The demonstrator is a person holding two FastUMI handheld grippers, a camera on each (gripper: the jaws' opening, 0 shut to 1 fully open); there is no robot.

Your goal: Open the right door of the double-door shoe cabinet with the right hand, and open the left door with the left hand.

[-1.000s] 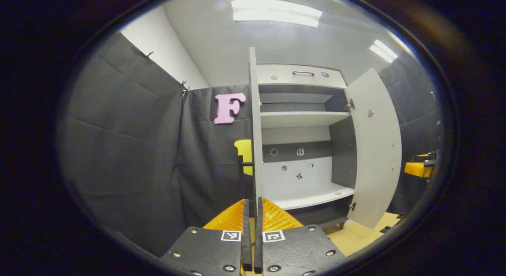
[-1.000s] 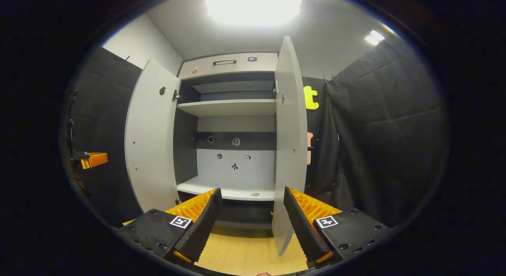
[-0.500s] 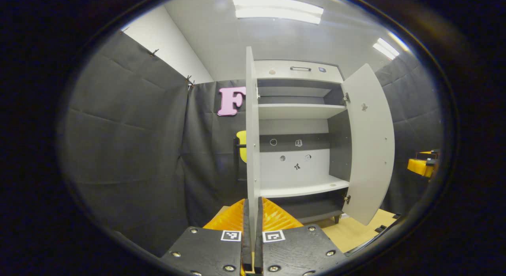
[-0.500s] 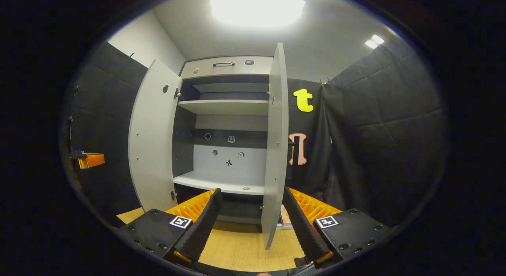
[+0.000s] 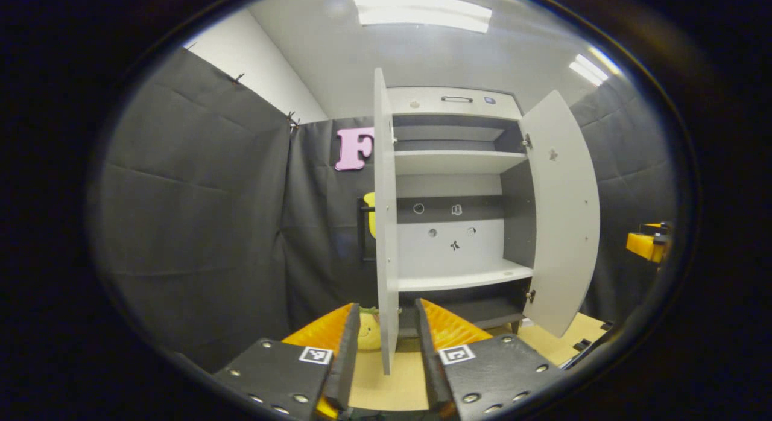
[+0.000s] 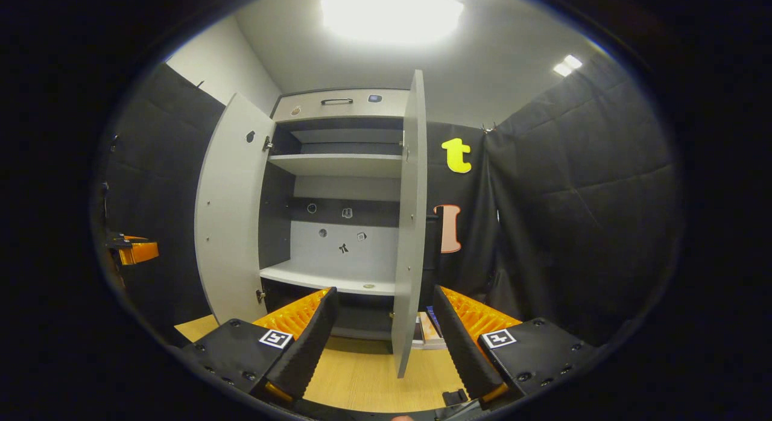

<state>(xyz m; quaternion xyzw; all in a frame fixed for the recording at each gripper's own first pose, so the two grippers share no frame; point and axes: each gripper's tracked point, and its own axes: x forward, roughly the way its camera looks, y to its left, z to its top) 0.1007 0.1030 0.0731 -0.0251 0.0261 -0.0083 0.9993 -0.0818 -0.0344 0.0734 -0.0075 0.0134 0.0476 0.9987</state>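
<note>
Left gripper (image 5: 385,342) fingers apart, straddling left door (image 5: 385,228) edge w/o touching; right gripper (image 6: 383,327) likewise spread around right door (image 6: 410,228). Shoe cabinet (image 6: 338,167) both doors swung open.

A curtained recording booth, not a lived-in home.

Quilted black cloth walls (image 6: 579,198) pinned at their seams, a pale wooden floor (image 6: 362,379), white ceiling light panels (image 5: 422,12), and a lone grey double-door shoe cabinet (image 6: 338,167) with bare shelves.

In the left gripper view, the left door (image 5: 385,228) stands edge-on and hides half of a small yellow toy (image 5: 365,328) on the floor. The stickers (image 5: 453,229) on the cabinet's back panel are too small to tell. In the right gripper view, the right door (image 6: 410,228) covers part of a flat item (image 6: 429,328) on the floor.
</note>
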